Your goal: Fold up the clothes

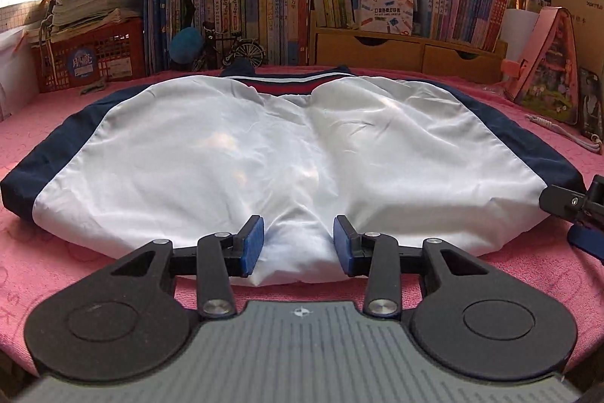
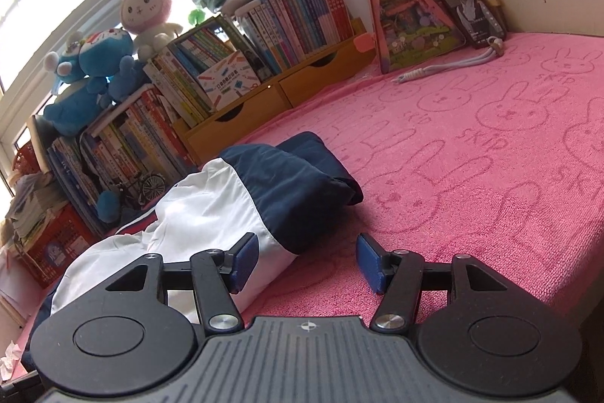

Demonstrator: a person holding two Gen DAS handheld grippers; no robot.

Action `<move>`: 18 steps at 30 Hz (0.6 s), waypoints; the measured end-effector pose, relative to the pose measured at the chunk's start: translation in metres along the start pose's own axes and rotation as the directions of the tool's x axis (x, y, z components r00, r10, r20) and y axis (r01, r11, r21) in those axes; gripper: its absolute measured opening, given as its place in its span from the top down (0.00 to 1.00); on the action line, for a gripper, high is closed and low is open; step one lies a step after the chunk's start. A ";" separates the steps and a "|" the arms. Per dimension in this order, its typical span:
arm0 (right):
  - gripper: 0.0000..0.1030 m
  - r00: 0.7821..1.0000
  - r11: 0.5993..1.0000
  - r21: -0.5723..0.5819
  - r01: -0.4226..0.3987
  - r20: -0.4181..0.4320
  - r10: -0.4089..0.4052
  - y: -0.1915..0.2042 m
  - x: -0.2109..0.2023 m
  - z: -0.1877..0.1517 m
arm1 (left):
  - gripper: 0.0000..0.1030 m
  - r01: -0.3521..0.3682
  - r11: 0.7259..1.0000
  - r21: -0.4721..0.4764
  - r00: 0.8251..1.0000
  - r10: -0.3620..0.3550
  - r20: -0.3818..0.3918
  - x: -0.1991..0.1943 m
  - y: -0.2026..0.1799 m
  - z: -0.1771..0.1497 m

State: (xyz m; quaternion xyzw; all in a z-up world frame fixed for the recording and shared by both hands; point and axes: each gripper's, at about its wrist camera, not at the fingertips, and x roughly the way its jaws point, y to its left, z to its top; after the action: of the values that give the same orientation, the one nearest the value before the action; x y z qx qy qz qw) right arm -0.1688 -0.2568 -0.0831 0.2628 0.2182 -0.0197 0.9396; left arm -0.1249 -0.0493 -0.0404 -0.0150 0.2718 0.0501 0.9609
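A white jacket (image 1: 226, 146) with navy sleeves and a red-striped collar lies spread flat on the pink towel (image 1: 56, 252). My left gripper (image 1: 298, 246) sits at its near hem, and a bulge of white cloth is pinched between the blue pads (image 1: 251, 244). Part of the right gripper's black frame (image 1: 566, 203) shows at the jacket's right edge. In the right wrist view, my right gripper (image 2: 307, 261) stands open low over the towel (image 2: 472, 176). Its left pad overlaps the jacket (image 2: 211, 203) near the folded navy sleeve (image 2: 302, 184); its right pad is over bare towel.
Along the back stand rows of books (image 1: 264, 10), a red crate (image 1: 94, 55), wooden drawers (image 1: 396, 51) and plush toys (image 2: 94, 70). A pink toy house (image 1: 547, 82), a phone (image 2: 470, 12) and a cord (image 2: 445, 67) sit at the far right.
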 end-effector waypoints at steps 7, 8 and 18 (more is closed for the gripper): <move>0.40 0.998 0.994 0.099 -0.054 -0.016 0.056 -0.008 0.015 0.009 | 0.63 -0.011 1.000 0.013 1.000 0.010 0.013 -0.001 -0.004 -0.003; 0.40 0.998 0.991 0.119 -0.064 -0.020 0.067 -0.009 0.019 0.012 | 0.63 -0.012 1.000 0.016 1.000 0.012 0.014 -0.001 -0.004 -0.004; 0.30 0.977 0.977 0.147 -0.155 -0.124 0.174 -0.001 0.072 0.038 | 0.63 -0.014 1.000 0.026 1.000 0.013 0.027 -0.001 -0.005 -0.005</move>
State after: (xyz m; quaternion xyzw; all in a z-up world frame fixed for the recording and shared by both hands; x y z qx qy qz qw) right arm -0.0886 -0.2710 -0.0846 0.3445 0.2572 0.0614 0.9008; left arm -0.1277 -0.0546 -0.0446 0.0001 0.2595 0.0531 0.9643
